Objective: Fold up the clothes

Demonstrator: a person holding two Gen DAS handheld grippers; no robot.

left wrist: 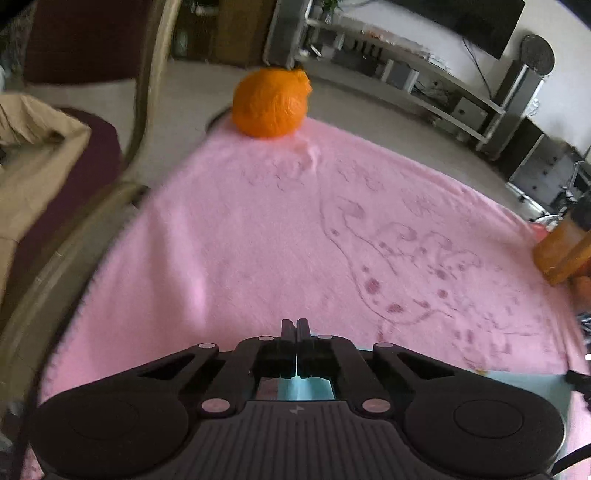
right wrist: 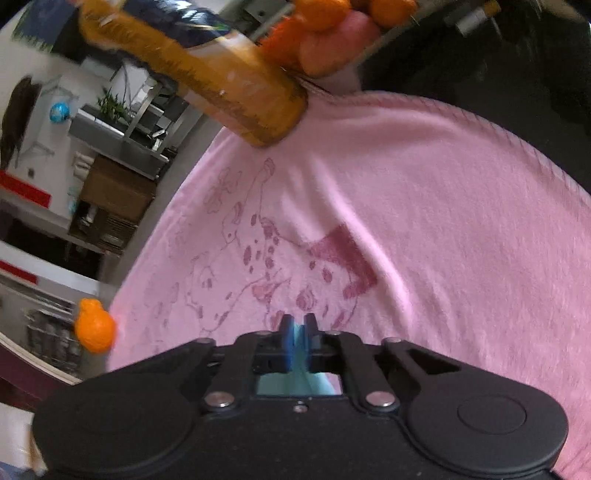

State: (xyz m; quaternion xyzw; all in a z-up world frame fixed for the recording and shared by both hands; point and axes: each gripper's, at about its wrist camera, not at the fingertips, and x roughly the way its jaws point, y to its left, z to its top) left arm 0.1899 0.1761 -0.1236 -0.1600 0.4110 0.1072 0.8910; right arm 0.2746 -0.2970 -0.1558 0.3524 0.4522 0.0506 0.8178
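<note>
- Behind the work surface, the left wrist view shows a pale floor, a long white media shelf [left wrist: 417,77] along the wall with a dark television [left wrist: 476,22] above it, and a chair frame [left wrist: 147,74] with beige fabric [left wrist: 33,147] draped at the left edge.
- Spread flat over the surface is a pink towel [left wrist: 258,240], printed with a faint darker pink line drawing with spots [left wrist: 399,266].
- An orange round object [left wrist: 271,103] sits on the towel's far edge.
- At the right edge of the left wrist view an amber bottle [left wrist: 561,254] stands on the towel; the right wrist view shows it [right wrist: 229,81] resting on the towel's far part, with orange and pink round items [right wrist: 325,33] just beyond it.
- The left gripper [left wrist: 296,328] has its jaws pressed together, with a thin pale blue sheet of cloth [left wrist: 295,387] caught between them, lying over the pink towel near its close edge.
- The right gripper [right wrist: 297,326] is likewise clenched on the light blue cloth [right wrist: 295,384], which shows between the blue pads [right wrist: 288,343] and runs back beneath the body.
- Only a small strip of the blue garment shows in either view, so how it lies cannot be told.
</note>
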